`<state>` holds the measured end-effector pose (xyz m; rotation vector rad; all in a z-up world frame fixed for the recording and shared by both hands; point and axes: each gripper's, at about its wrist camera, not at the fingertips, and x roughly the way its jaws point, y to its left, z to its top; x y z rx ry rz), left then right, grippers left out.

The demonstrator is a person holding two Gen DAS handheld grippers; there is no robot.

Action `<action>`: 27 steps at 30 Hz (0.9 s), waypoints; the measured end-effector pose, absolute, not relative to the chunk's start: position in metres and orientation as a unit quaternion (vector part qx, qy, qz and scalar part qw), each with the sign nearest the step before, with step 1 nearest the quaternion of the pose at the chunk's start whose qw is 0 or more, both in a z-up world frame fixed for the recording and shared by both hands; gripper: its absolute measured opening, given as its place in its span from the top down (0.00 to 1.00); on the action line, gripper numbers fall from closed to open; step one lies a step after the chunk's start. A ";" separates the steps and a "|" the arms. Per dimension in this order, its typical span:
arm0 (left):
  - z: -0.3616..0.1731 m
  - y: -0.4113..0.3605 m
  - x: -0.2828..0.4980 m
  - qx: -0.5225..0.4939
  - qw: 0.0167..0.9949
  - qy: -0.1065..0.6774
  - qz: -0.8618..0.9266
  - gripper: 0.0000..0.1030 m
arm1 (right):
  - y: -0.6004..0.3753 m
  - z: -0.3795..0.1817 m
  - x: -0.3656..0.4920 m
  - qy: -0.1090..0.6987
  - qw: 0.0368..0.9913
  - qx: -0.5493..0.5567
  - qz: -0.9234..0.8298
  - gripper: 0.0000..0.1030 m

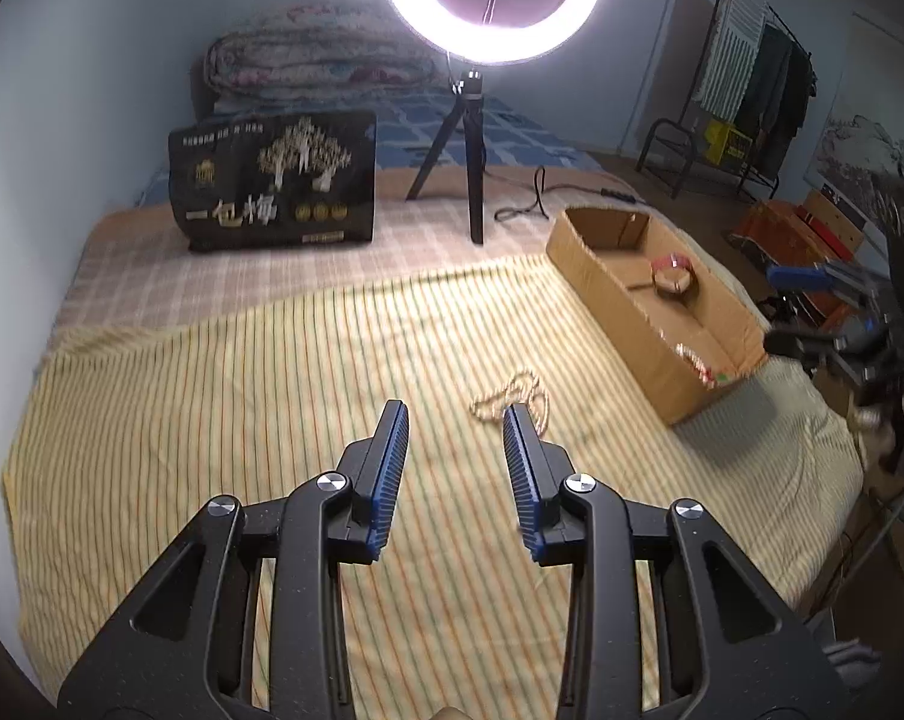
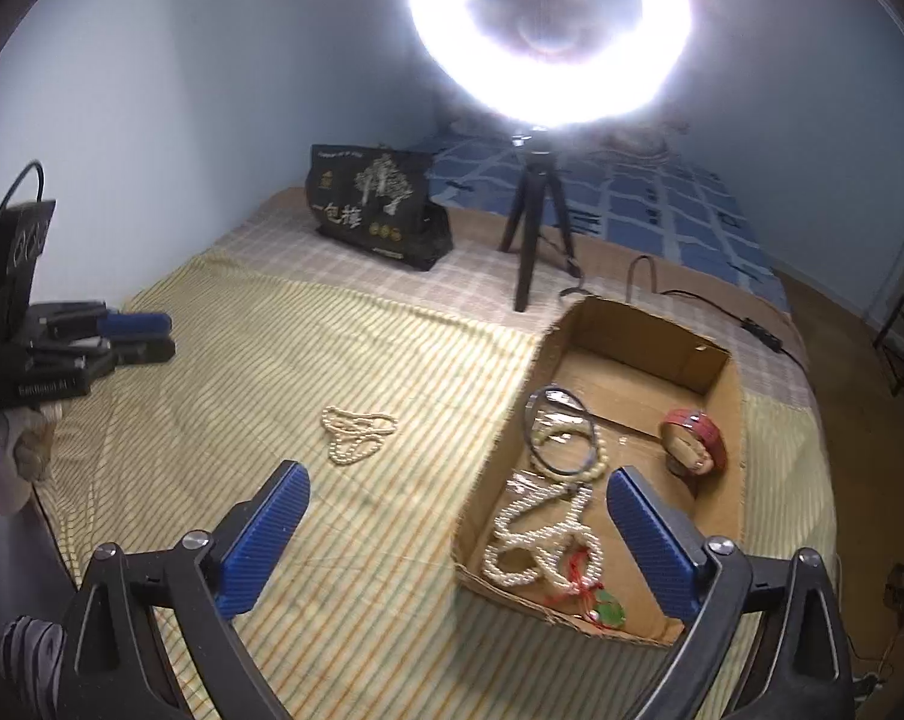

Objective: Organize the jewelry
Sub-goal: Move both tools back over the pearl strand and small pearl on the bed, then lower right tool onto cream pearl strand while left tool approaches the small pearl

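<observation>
Left claw (image 1: 455,411): fingers spread moderately apart, nothing between them, poised above the striped yellow cloth (image 1: 242,390). A small bead necklace (image 1: 510,397) lies loose on the cloth just ahead of the right fingertip, which partly covers it in the left wrist view. Farther ahead and to the right stands the open cardboard box (image 1: 608,294), with a red bracelet (image 1: 671,273) inside. Beyond the fingertips, well apart, stand a black bag (image 1: 272,180) and the tripod of a lit ring light (image 1: 491,0).

Right claw (image 2: 455,480): fingers spread wide, holding nothing, poised over the near left corner of the box (image 2: 512,414). Between and just ahead of the fingertips, inside the box, lie a thick pearl necklace (image 2: 542,540), a dark cord loop (image 2: 563,432) and a red-and-green pendant (image 2: 596,600); the red bracelet (image 2: 695,441) sits ahead of the right finger. The loose bead necklace (image 2: 356,435) rests on the cloth (image 2: 362,570) ahead of the left finger, outside the box. The left claw (image 2: 146,333) appears at the far left, apart from the necklace.
</observation>
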<state>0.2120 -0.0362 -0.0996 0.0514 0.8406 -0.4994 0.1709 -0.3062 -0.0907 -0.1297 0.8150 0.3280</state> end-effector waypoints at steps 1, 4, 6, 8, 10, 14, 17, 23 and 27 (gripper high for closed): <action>-0.102 -0.035 0.211 0.025 0.881 0.406 -0.241 0.68 | -0.303 -0.091 0.174 0.399 0.900 -0.062 0.164 0.09; -0.111 -0.032 0.204 0.022 0.875 0.413 -0.249 0.68 | -0.299 -0.094 0.178 0.408 0.895 -0.054 0.174 0.12; -0.117 -0.032 0.202 0.018 0.871 0.419 -0.256 0.68 | -0.296 -0.095 0.181 0.412 0.892 -0.047 0.178 0.14; -0.121 -0.033 0.200 0.019 0.868 0.423 -0.259 0.68 | -0.293 -0.096 0.185 0.415 0.890 -0.042 0.183 0.15; -0.126 -0.034 0.199 0.015 0.865 0.427 -0.264 0.68 | -0.290 -0.098 0.188 0.420 0.888 -0.037 0.187 0.16; -0.137 -0.038 0.194 0.005 0.854 0.439 -0.279 0.68 | -0.283 -0.104 0.198 0.432 0.881 -0.026 0.194 0.19; -0.145 -0.045 0.188 0.009 0.846 0.447 -0.289 0.68 | -0.277 -0.109 0.207 0.441 0.875 -0.010 0.200 0.23; -0.159 -0.060 0.178 0.023 0.833 0.459 -0.308 0.68 | -0.260 -0.122 0.228 0.465 0.859 0.013 0.212 0.23; -0.165 -0.064 0.177 0.019 0.829 0.463 -0.313 0.68 | -0.246 -0.136 0.244 0.489 0.846 0.022 0.213 0.23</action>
